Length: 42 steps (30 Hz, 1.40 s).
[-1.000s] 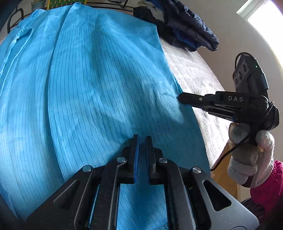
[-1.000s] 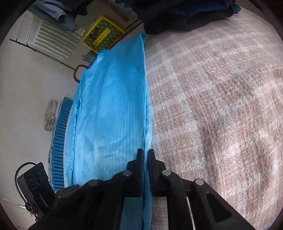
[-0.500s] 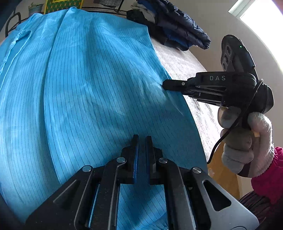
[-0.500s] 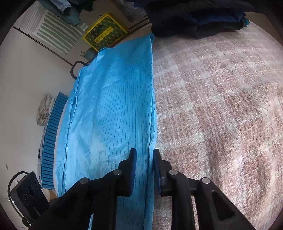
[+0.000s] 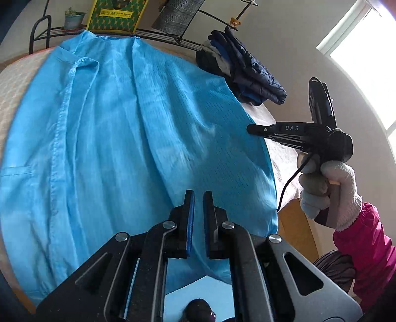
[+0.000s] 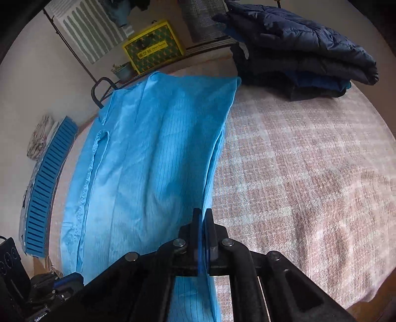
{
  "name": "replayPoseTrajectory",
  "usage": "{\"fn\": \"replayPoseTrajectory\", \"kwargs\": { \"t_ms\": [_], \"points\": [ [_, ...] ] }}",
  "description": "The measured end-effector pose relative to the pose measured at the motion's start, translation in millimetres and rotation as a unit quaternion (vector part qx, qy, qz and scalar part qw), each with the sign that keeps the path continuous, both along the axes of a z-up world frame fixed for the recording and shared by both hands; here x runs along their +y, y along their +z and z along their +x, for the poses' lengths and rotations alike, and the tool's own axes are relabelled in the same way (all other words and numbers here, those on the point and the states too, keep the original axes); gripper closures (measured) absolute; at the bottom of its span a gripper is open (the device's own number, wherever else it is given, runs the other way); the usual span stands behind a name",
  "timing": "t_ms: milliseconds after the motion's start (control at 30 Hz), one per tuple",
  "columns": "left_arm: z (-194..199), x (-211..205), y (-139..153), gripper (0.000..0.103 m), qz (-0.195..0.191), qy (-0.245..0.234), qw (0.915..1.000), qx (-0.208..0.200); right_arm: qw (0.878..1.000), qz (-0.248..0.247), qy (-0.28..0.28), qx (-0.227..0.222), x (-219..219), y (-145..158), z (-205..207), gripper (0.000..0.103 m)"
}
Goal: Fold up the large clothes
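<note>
A large sky-blue pinstriped garment (image 5: 123,148) lies lengthwise on the bed and also fills the left half of the right wrist view (image 6: 148,161). My left gripper (image 5: 199,195) is at the garment's near end, its jaws pinched shut on the blue cloth, which rises toward them. My right gripper (image 6: 203,213) is shut on the garment's right-hand edge, and a thin fold of blue shows between its pads. From the left wrist view, the right gripper (image 5: 250,128) bites that same edge, held by a white-gloved hand (image 5: 329,188) with a pink sleeve.
The pink-and-white checked bed cover (image 6: 297,185) stretches right of the garment. A pile of folded dark jackets (image 6: 297,49) sits at the far end. A yellow box (image 6: 153,52) and a potted plant (image 5: 73,18) stand on a rack beyond. A blue slatted crate (image 6: 49,185) lies left of the bed.
Both grippers have risen and drawn back, lifting the garment's near end and right edge. The right gripper's jaws showed a gap half a second ago and are now shut on the edge.
</note>
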State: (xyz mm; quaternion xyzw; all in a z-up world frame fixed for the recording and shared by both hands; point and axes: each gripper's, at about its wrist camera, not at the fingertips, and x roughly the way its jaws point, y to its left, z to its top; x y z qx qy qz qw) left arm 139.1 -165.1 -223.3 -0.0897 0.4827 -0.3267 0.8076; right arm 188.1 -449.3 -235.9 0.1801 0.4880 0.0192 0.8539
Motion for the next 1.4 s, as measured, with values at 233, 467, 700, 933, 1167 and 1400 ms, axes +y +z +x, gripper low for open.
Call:
{"fn": "replayPoseTrajectory", "kwargs": {
  "t_ms": [233, 467, 700, 933, 1167, 1400],
  "points": [
    [-1, 87, 21, 0.100, -0.006, 0.063, 0.9978, -0.020, 0.997, -0.054, 0.054, -0.034, 66, 30, 3, 0.103],
    [10, 181, 31, 0.100, -0.036, 0.154, 0.9869, -0.032, 0.979, -0.137, 0.145, -0.039, 160, 39, 14, 0.103],
    [23, 251, 16, 0.100, -0.086, 0.230, 0.9691, -0.023, 0.947, -0.213, 0.239, -0.004, 274, -1, 37, 0.103],
    [28, 288, 4, 0.100, -0.087, 0.268, 0.9594, -0.019, 0.907, -0.283, 0.306, 0.052, 346, -71, 38, 0.103],
    [25, 282, 2, 0.100, -0.069, 0.252, 0.9650, -0.025, 0.938, -0.177, 0.296, 0.042, 315, -34, 30, 0.073],
    [23, 262, -3, 0.100, -0.061, 0.221, 0.9732, -0.013, 0.968, -0.079, 0.235, -0.021, 213, 35, -22, 0.054]
  ]
}}
